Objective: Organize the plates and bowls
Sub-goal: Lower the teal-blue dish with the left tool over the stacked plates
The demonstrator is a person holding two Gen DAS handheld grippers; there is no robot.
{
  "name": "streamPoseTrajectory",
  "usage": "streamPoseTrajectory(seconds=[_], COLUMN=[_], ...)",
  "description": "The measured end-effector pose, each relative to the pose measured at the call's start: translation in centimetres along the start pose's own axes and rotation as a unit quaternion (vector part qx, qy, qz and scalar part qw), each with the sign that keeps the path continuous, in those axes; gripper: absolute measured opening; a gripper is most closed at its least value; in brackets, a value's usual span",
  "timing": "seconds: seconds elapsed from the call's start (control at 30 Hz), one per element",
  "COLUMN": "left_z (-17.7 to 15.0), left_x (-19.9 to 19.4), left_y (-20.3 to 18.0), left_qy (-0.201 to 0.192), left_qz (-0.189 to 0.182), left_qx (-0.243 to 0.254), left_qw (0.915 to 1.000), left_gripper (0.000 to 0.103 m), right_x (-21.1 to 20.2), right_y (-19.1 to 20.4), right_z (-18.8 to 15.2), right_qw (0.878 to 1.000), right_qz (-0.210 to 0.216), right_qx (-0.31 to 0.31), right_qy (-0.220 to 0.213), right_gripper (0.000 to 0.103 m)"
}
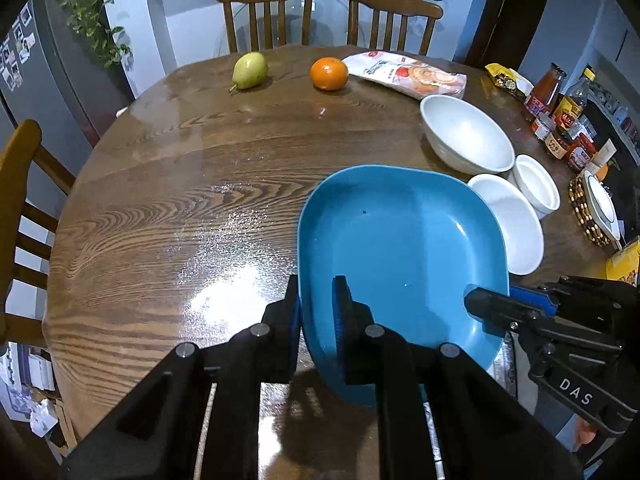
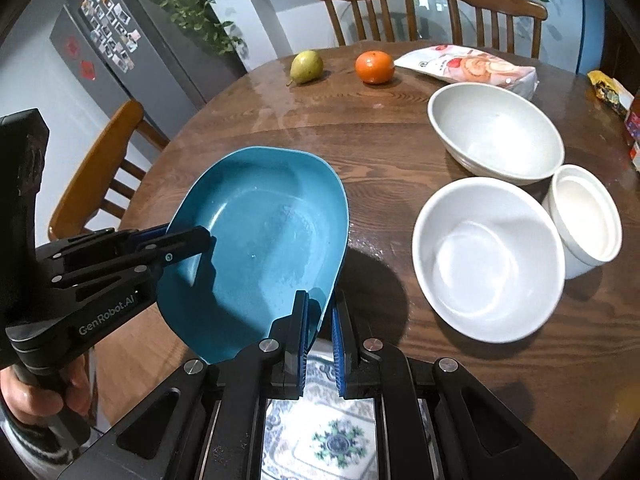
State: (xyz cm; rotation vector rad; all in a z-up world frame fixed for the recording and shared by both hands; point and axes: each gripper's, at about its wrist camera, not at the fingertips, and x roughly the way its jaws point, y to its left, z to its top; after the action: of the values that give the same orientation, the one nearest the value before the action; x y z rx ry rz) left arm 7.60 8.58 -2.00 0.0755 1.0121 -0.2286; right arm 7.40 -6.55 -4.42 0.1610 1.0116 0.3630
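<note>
A blue plate is held over the near edge of the round wooden table, tilted. My left gripper is shut on its left rim. My right gripper is shut on its right rim; it also shows in the left wrist view. The plate shows in the right wrist view with the left gripper on its rim. Three white bowls stand to the right: a large one, a medium one and a small deep one.
A pear, an orange and a snack bag lie at the far side. Sauce bottles and a woven mat stand at the right edge. Wooden chairs surround the table.
</note>
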Motion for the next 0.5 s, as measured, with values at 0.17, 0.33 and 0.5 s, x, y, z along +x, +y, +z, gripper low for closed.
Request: streamPoseTrajectory(seconds=[0.17,0.33,0.5], left_z=[-0.5,-0.9,-1.4], left_x=[-1.3,-2.4,-3.3], left_y=[-1.4,-2.5,-3.6], left_qy=[-0.012,-0.021,-0.028], left_qz=[0.003,0.006,0.004], left_qx=[0.008,0.014,0.017], left_qw=[0.9999,0.9997,0.9995], left_gripper=[0.012,0.012,0.012], right_x=[-1.6,-3.0,-4.7], right_y=[-0.4,-0.6,-0.6], right_z=[-1.0,-1.7,-2.4], right_qw=[1.0,1.0,0.999], right_qz=[0.0,0.001,-0.005], right_qx=[-0.002,0.0,-0.004], right_qy=[-0.009,-0.019,-0.036], right_gripper=[0.012,0.012,0.012])
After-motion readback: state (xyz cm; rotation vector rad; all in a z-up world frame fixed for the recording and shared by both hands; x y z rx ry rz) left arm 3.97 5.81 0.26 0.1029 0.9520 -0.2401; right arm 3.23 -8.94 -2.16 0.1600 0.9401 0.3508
